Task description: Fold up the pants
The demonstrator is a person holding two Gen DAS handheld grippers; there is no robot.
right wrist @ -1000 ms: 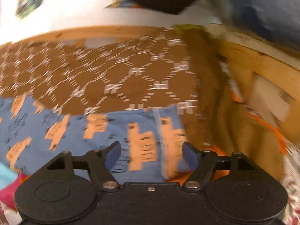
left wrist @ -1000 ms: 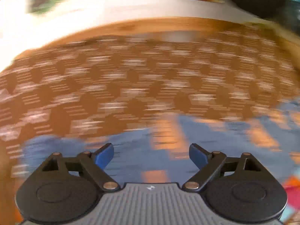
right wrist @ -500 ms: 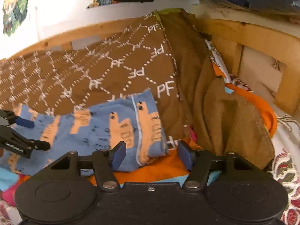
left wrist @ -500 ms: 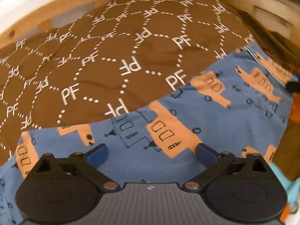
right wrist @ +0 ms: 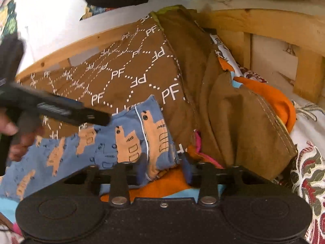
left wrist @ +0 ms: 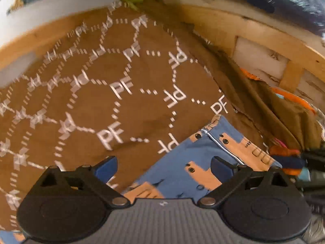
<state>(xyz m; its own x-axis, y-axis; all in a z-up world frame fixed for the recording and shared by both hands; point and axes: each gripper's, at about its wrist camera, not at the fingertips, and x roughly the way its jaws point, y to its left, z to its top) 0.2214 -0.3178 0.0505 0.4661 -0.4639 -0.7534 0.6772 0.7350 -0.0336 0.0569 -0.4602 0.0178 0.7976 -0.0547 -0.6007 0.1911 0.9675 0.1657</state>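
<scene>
Blue pants (right wrist: 97, 148) with orange truck print spread flat on a brown blanket (right wrist: 130, 77) marked "PF", over a bed with a wooden frame (right wrist: 270, 24). Hem corner at the near right edge of the blanket, above orange cloth (right wrist: 162, 185). Right gripper (right wrist: 163, 169) low at that corner, jaws just narrowed, hem bunched between the blue pads; pads close to the fabric, firm pinch not clear. Left gripper (left wrist: 163, 165) spread wide, nothing between the pads, hovering over the pants' upper edge (left wrist: 182, 162) where it meets the blanket (left wrist: 101, 101). Same left gripper seen from the right wrist as a dark blurred bar (right wrist: 61, 109), held by a hand (right wrist: 18, 136). Olive-brown cloth (right wrist: 243, 122) heaped at right.
</scene>
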